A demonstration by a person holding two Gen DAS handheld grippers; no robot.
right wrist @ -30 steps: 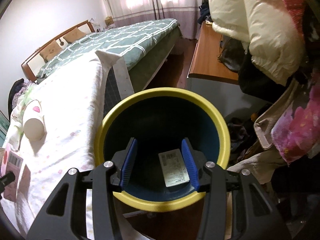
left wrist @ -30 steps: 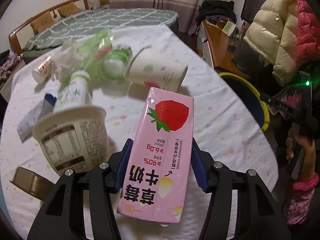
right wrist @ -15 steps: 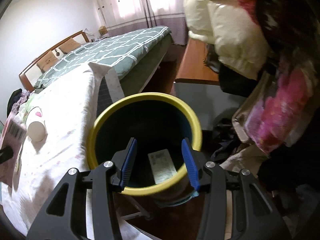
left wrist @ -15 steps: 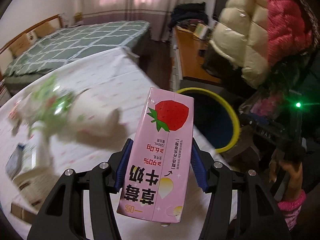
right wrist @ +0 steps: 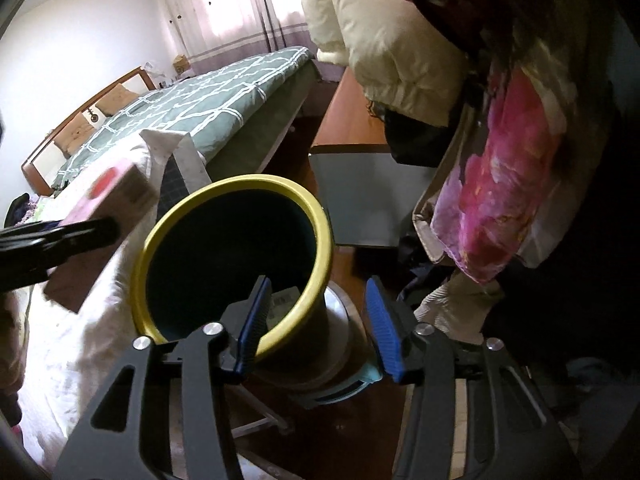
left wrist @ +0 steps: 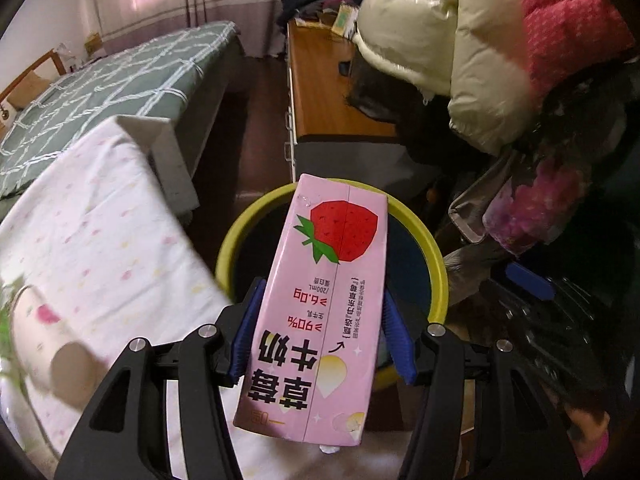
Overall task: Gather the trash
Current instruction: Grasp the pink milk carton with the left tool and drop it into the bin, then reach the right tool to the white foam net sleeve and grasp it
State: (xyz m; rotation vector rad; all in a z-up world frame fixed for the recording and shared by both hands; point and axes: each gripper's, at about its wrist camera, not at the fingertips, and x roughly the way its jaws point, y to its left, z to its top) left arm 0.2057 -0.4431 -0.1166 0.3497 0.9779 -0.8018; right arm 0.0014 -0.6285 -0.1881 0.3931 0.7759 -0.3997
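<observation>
My left gripper [left wrist: 323,300] is shut on a pink strawberry milk carton [left wrist: 320,280], held over the near rim of the yellow-rimmed dark bin [left wrist: 434,276]. In the right wrist view the same carton [right wrist: 108,200] shows blurred at the left, beside the bin [right wrist: 232,188]. My right gripper [right wrist: 318,314] hangs just right of the bin's rim; its jaws are opening with nothing between them. A flat white wrapper [right wrist: 284,300] lies on the bin's bottom.
The table with the white dotted cloth [left wrist: 100,248] lies left of the bin, with a paper cup [left wrist: 44,344] on its side. Behind stand a bed [left wrist: 112,80], a wooden desk [left wrist: 320,92] and hanging coats [left wrist: 480,60].
My left gripper has carried the carton right, from above the table's trash to over the bin. My right gripper has slid right off the bin's mouth and its jaws have widened.
</observation>
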